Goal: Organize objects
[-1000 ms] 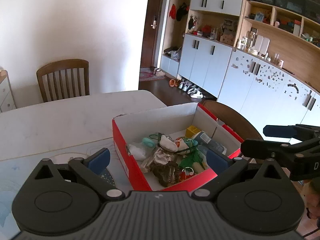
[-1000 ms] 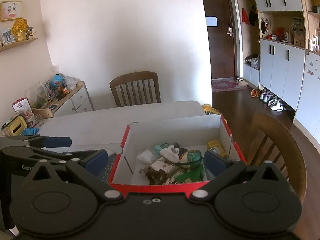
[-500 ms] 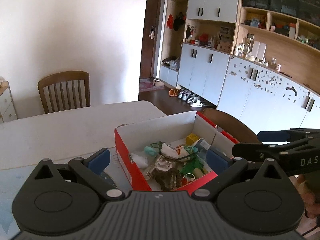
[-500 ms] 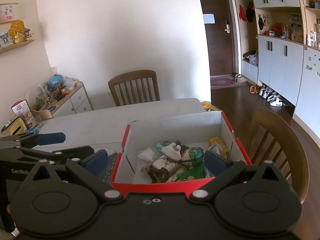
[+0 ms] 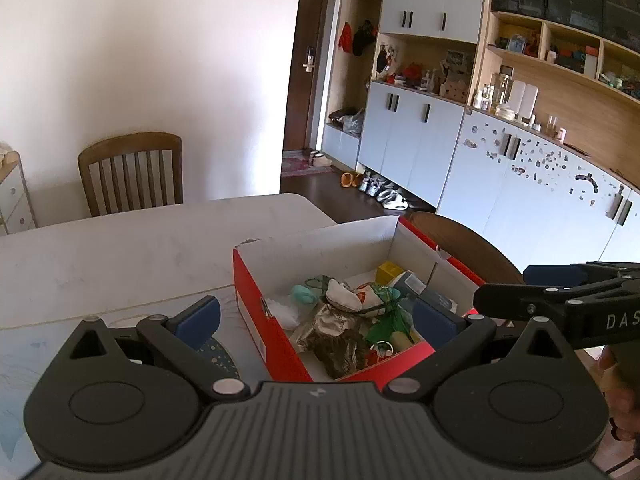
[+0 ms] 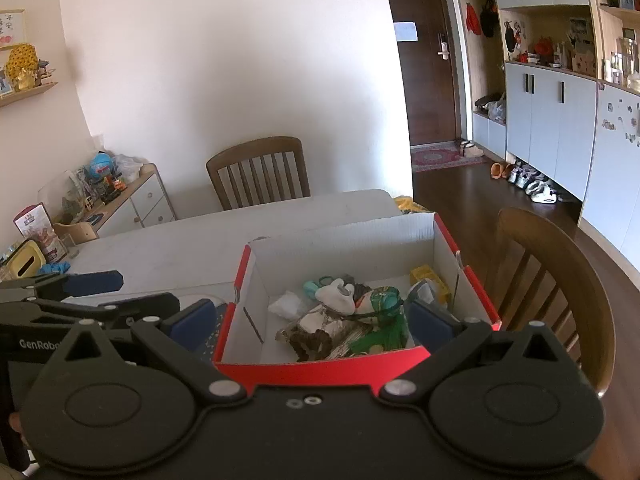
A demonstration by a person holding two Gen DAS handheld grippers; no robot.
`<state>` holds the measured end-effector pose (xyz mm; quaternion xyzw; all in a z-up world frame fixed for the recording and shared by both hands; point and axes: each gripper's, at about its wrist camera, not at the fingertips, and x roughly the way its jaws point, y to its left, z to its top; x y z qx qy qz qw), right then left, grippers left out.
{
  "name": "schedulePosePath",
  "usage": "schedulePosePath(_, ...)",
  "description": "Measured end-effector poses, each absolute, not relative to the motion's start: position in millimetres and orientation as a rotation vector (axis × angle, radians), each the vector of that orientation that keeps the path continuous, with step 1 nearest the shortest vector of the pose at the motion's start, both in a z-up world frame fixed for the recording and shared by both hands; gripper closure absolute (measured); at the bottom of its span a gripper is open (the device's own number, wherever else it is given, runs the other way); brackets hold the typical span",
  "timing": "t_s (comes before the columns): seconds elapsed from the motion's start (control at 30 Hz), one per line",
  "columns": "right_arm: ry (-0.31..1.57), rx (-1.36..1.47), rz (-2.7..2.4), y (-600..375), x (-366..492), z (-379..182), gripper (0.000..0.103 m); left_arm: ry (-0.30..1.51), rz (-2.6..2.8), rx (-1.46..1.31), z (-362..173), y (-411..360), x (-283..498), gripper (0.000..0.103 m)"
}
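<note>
A: How do the 2 grippers stand?

B: The left gripper has its blue-padded fingers spread wide and holds nothing. The right gripper is the same: jaws apart, empty. Both hang above the near end of the red cardboard box with white inner walls, not touching it.

A: What is in the box?

B: A loose heap: a white crumpled cloth piece, a green plastic toy, a dark brown crinkled bundle, a small teal rounded object, and a yellow block in the far right corner.

A: Where does the box sit?

B: On the pale white tabletop, at its right edge. 1 wooden slat-back chair stands at the table's far side, and another curved wooden chair is just beside the box's right wall.
</note>
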<state>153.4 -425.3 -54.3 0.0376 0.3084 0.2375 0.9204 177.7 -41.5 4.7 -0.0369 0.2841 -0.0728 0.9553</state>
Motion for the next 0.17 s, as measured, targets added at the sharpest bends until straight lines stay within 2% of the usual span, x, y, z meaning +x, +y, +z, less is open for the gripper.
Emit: schedulePosePath(0.17,0.639,0.077,0.486,-422.9,153.3,-54.2,0.001,0.575,-0.145,-0.074,3.7,-39.2,176.8,0.000)
